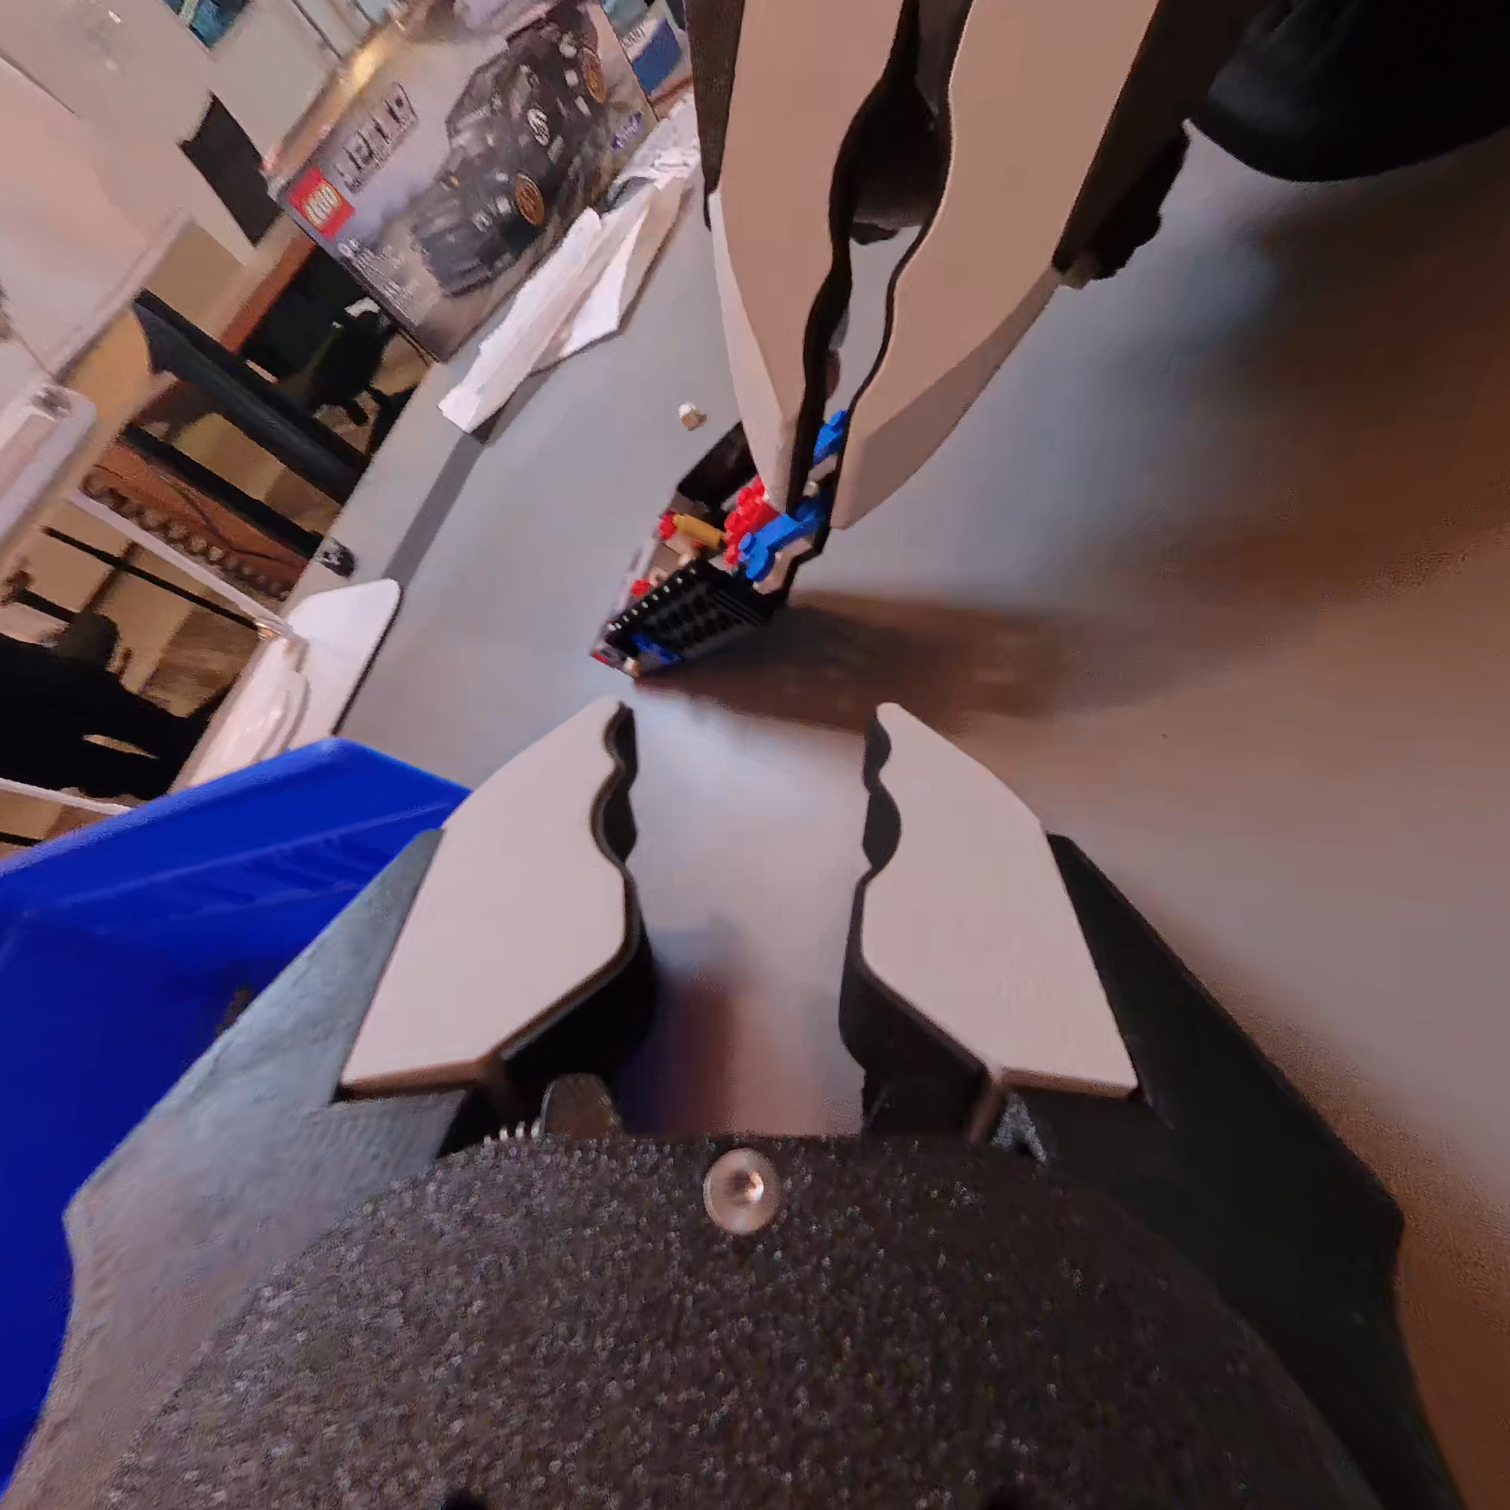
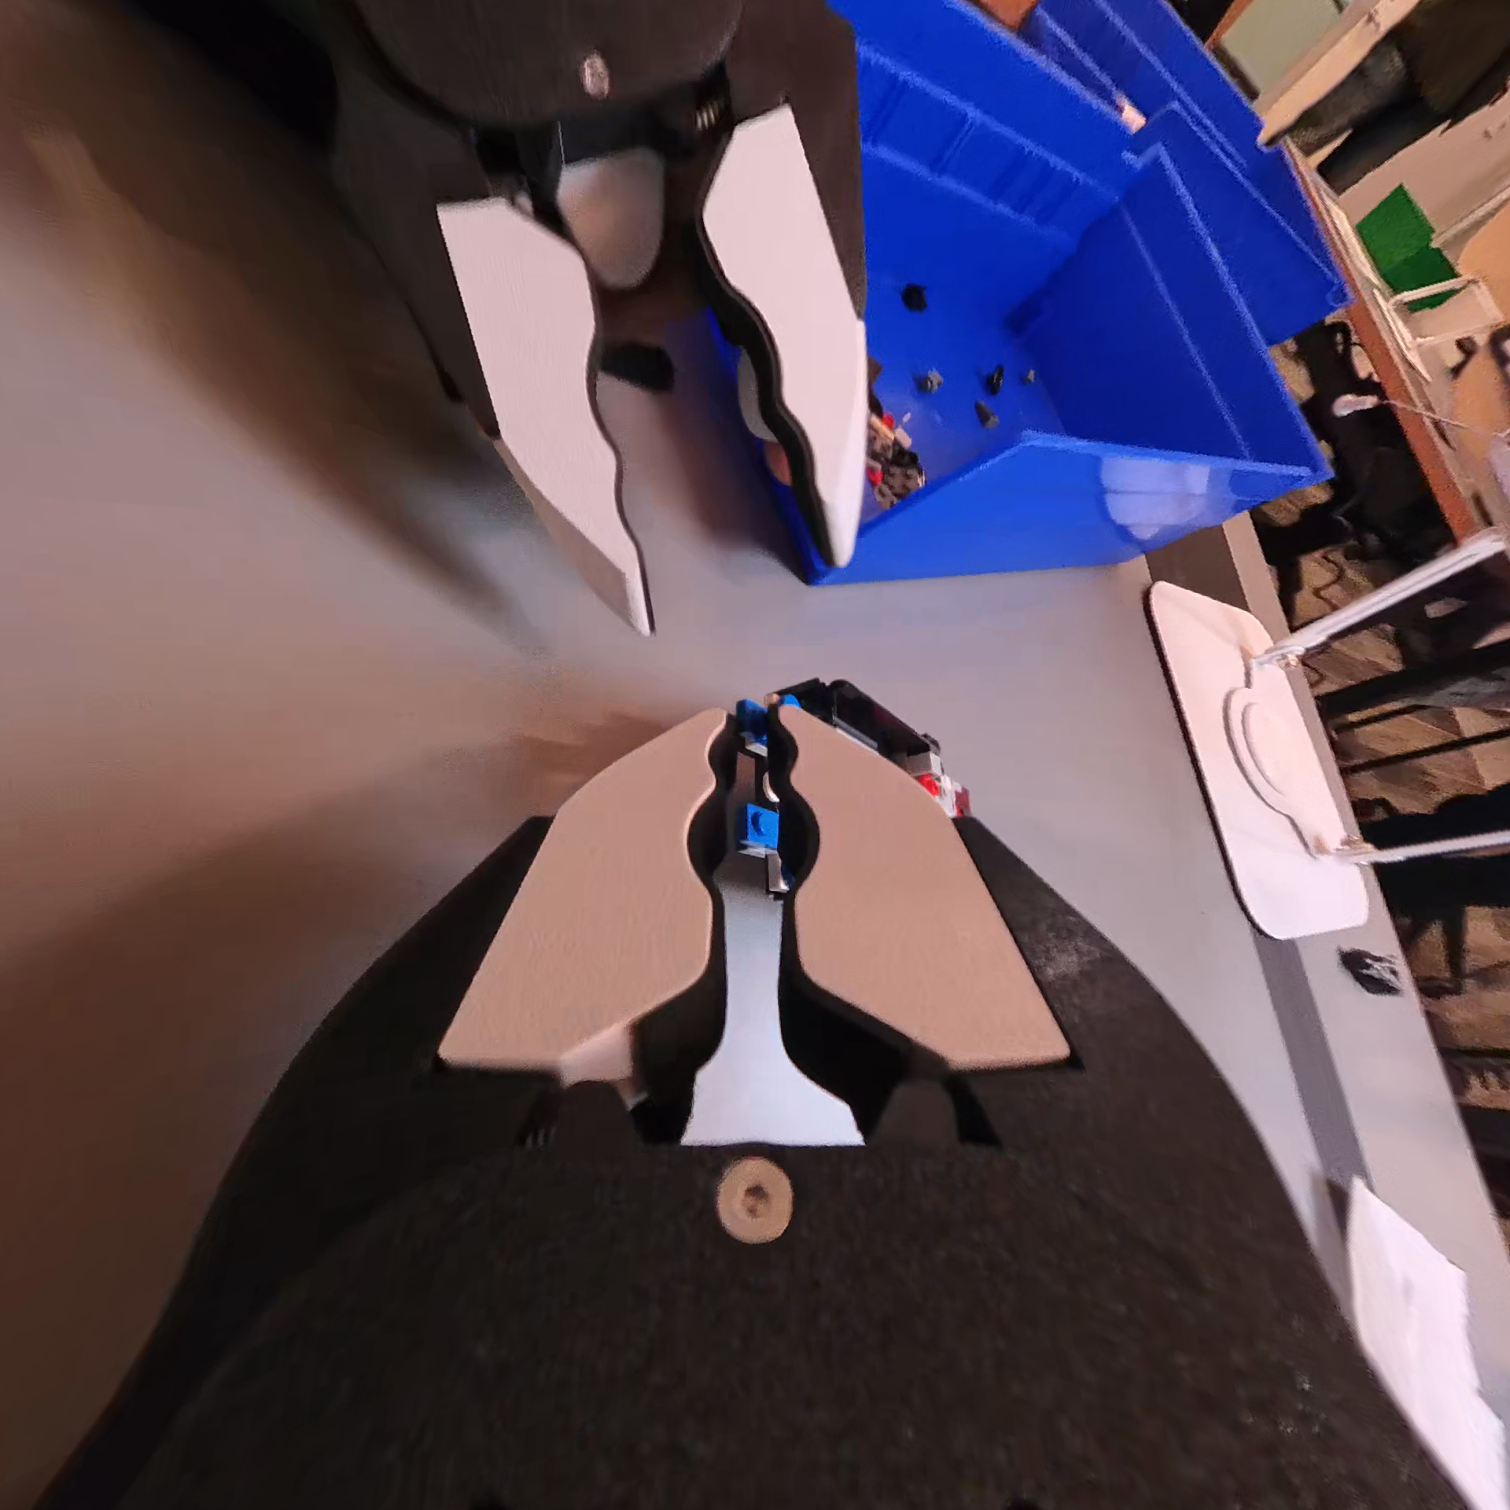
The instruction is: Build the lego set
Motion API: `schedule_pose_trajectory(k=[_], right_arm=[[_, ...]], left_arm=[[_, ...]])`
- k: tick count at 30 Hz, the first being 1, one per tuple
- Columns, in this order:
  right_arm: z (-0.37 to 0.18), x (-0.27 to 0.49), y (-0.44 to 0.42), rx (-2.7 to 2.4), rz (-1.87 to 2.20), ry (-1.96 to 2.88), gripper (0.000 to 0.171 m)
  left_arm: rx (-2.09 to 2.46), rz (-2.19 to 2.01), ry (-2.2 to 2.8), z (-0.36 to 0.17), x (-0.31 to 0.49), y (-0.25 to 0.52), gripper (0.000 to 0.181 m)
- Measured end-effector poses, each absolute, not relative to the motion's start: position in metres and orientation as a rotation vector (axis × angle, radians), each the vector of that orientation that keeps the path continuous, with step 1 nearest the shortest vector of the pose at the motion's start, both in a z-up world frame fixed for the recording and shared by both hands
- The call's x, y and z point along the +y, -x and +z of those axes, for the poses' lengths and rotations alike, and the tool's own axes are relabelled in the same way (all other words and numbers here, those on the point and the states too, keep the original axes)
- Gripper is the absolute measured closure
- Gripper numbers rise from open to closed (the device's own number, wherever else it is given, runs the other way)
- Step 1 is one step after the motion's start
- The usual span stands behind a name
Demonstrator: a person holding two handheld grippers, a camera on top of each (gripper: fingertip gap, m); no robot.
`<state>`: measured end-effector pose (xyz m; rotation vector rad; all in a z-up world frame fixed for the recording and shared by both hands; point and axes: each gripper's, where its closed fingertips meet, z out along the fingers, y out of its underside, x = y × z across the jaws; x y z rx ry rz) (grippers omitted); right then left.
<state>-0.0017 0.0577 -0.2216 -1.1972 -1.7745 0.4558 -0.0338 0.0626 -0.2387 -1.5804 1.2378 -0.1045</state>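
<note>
A partly built lego model (image 1: pixel 694 613) rests on the grey table (image 1: pixel 1144 507); it has a black studded plate with red, blue and yellow pieces. My right gripper (image 2: pixel 750 723) is shut on the model's blue end (image 2: pixel 756 825), and the black body (image 2: pixel 866 727) sticks out past the fingers. In the left wrist view the right gripper (image 1: pixel 813 511) comes down from above onto the model. My left gripper (image 1: pixel 752 719) is open and empty, just short of the model. It shows opposite in the right wrist view (image 2: pixel 743 588), jaws apart.
Blue bins (image 2: pixel 1062 327) holding several small loose pieces stand behind the left gripper, one also at the lower left (image 1: pixel 163 899). A lego box (image 1: pixel 457 188) and white paper (image 1: pixel 556 327) lie farther off. A small beige piece (image 1: pixel 690 415) lies loose. A white base plate (image 2: pixel 1258 760) sits near the table edge. My right fingertips sit around 4 centimetres from my left ones.
</note>
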Motion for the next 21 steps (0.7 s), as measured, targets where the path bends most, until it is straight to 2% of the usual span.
schedule_pose_trajectory(k=[3,6,10,13,14,21], right_arm=[[-0.213,0.048,0.001,-1.738,0.572,1.202,0.165],[-0.206,0.041,0.002,-1.706,0.676,1.203,0.165],[-0.201,0.036,0.005,-1.686,0.762,1.205,0.165],[-0.2,0.033,0.005,-1.691,0.779,1.204,0.165],[-0.199,0.033,0.006,-1.687,0.782,1.201,0.165],[-0.199,0.03,0.008,-1.696,0.767,1.186,0.165]], left_arm=[[1.226,-0.069,1.533,-0.233,0.067,0.024,0.108],[1.256,-0.044,1.481,-0.233,0.068,0.011,0.105],[1.311,0.035,1.386,-0.232,0.068,0.002,0.117],[1.296,0.076,1.356,-0.227,0.071,0.004,0.145],[1.295,0.083,1.346,-0.226,0.071,0.005,0.149],[1.315,0.1,1.324,-0.224,0.067,0.007,0.15]])
